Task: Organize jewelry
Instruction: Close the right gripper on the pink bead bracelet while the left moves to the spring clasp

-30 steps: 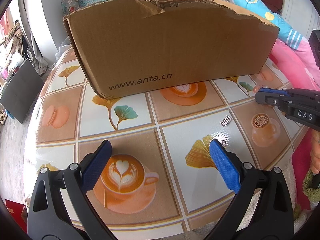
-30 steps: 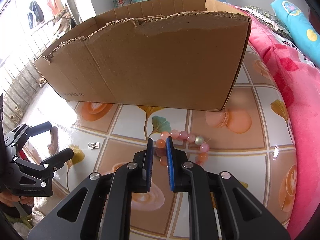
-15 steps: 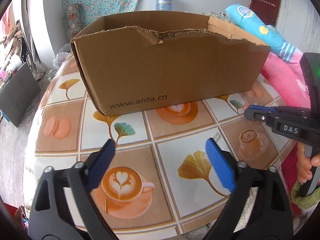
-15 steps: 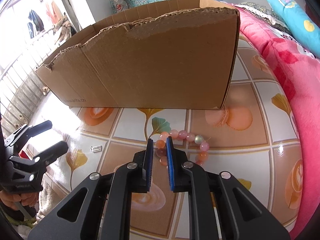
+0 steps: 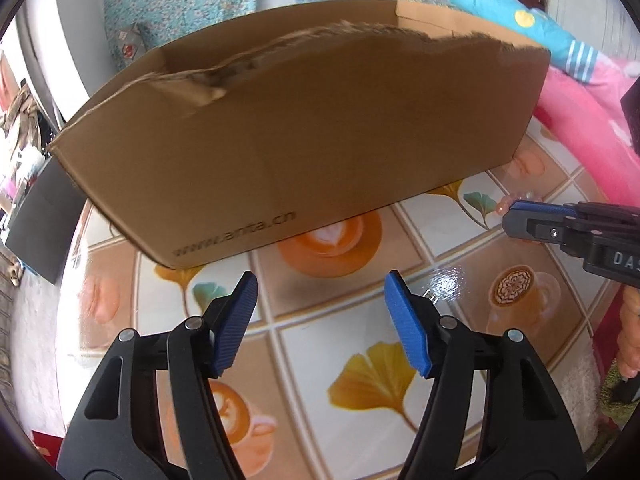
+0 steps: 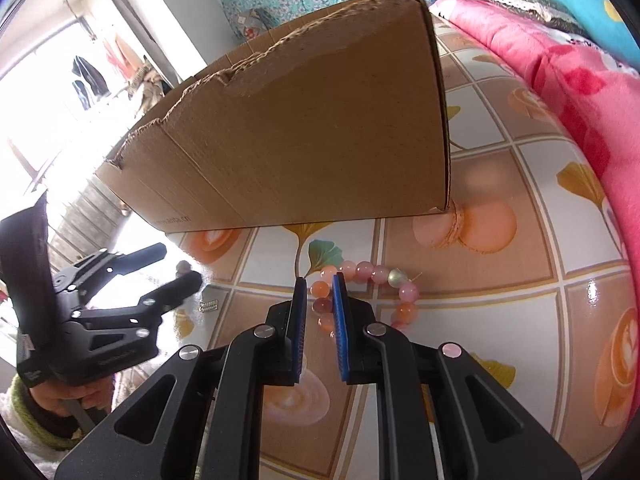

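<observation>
A bracelet (image 6: 370,274) of pink and orange beads lies on the tiled table (image 6: 500,320) in front of a torn cardboard box (image 6: 300,152). My right gripper (image 6: 319,282) stands down on its left side, jaws narrow, with beads filling the gap between the pads. From the left wrist it shows at the right edge as the right gripper (image 5: 510,220) with a pink bead (image 5: 505,202) at its tip. A small silver clip (image 6: 209,306) lies on the table. My left gripper (image 5: 320,284) hovers near it, jaws closing with nothing between them. The clip (image 5: 431,294) peeks out beside its right finger.
The box (image 5: 320,140) fills the back of the table (image 5: 312,360). A pink blanket (image 6: 580,92) and a blue pillow (image 5: 520,20) lie past the right edge. A black panel (image 5: 40,220) stands off the left edge. A hand in a green cuff (image 6: 60,396) holds the left gripper (image 6: 180,264).
The left gripper's jaws have narrowed and it has shifted toward the clip, which now sits by its right finger. The right gripper stayed on the bracelet and rolled slightly.
</observation>
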